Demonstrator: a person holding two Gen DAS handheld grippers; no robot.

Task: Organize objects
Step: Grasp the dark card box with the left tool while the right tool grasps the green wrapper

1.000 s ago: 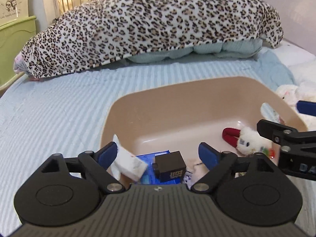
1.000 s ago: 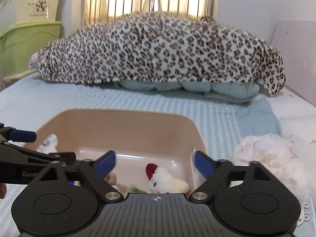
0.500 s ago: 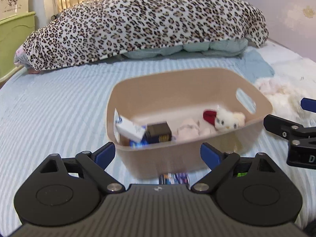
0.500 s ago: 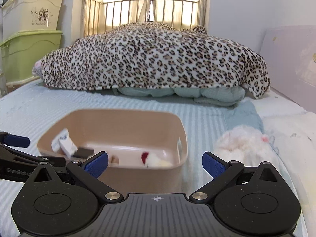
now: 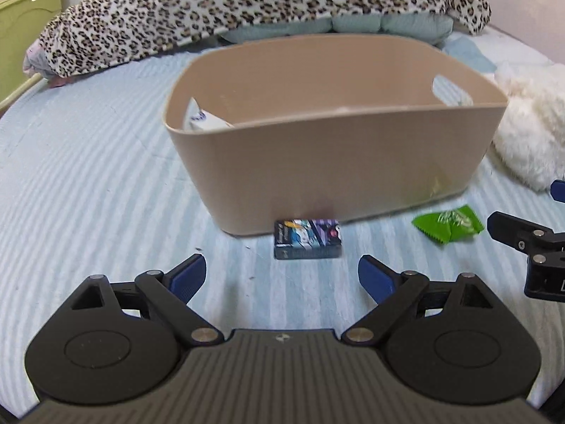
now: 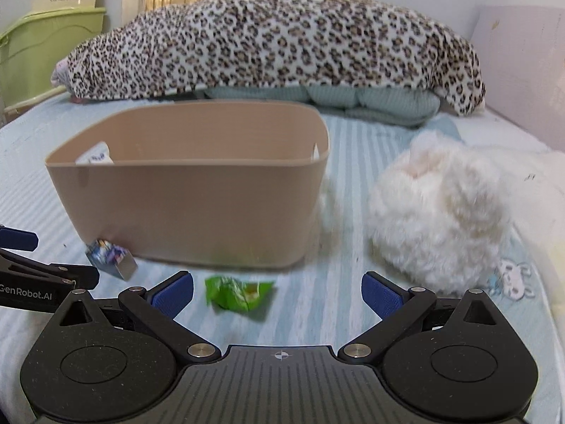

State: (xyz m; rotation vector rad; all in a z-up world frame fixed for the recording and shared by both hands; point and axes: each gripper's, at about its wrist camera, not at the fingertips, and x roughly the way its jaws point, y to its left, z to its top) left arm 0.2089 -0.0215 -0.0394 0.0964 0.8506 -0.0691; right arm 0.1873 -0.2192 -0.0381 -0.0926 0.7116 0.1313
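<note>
I'm over a bed (image 5: 88, 162) with a ribbed, pale blue striped sheet; a leopard-print blanket (image 6: 275, 42) lies heaped at its far end, with green storage bins (image 6: 39, 42) by the wall on the left. The smooth tan plastic basket (image 5: 335, 162) hides most of its contents; only a white packet (image 5: 203, 120) peeks over the rim. A small printed box (image 5: 307, 238) touches its near wall, and a crinkly green wrapper (image 6: 240, 291) lies close by, blurred. A fluffy white plush (image 6: 441, 212) sits right of the basket. My left claw (image 5: 281, 277) and right claw (image 6: 277, 291) are both spread wide, grasping nothing.
</note>
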